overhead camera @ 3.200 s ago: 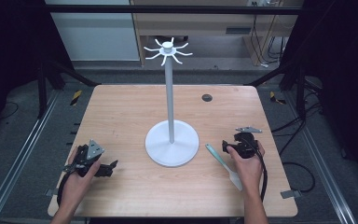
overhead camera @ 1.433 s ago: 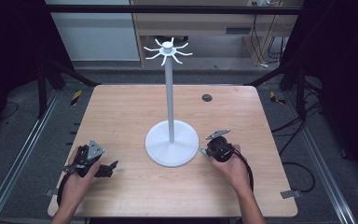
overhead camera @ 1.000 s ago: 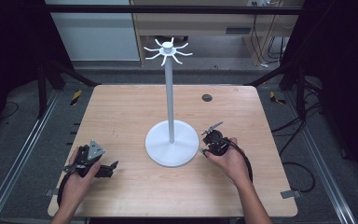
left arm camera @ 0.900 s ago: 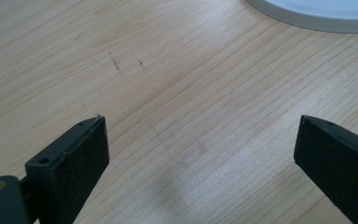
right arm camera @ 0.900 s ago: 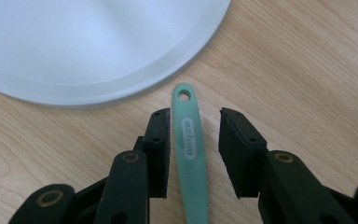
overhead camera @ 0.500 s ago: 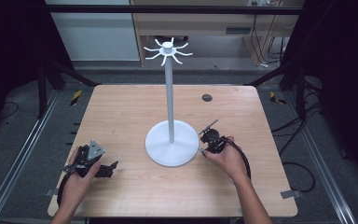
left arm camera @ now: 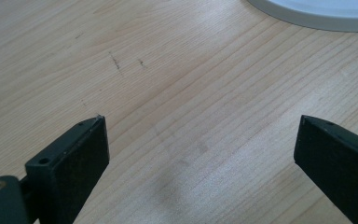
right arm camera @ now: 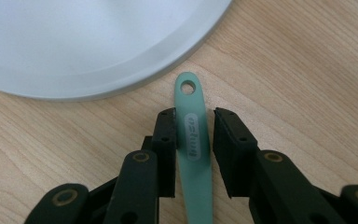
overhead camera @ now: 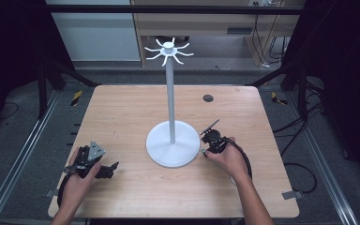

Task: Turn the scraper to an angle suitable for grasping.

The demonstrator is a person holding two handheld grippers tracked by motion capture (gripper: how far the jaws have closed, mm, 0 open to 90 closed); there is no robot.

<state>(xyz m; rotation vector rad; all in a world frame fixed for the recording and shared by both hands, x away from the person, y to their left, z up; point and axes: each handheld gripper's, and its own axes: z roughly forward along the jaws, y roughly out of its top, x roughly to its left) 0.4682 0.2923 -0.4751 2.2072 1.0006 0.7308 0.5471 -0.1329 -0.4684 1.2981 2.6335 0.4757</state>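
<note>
green handle point(right arm camera: 194, 154) lower end cut off

Count of items on and around the table

One wooden table point(overhead camera: 122, 112), one white stand point(overhead camera: 170, 140) topped by a ring of hooks, one green handle point(right arm camera: 193, 140) with a hanging hole, one dark round grommet point(overhead camera: 208, 98), and two hand-held grippers, the left gripper point(overhead camera: 104, 169) and the right gripper point(right arm camera: 194, 140), are counted.

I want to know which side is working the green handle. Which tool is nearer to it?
Right. The right tool has its jaws either side of the green handle, beside the white stand base. The left tool sits apart, across the base.
</note>
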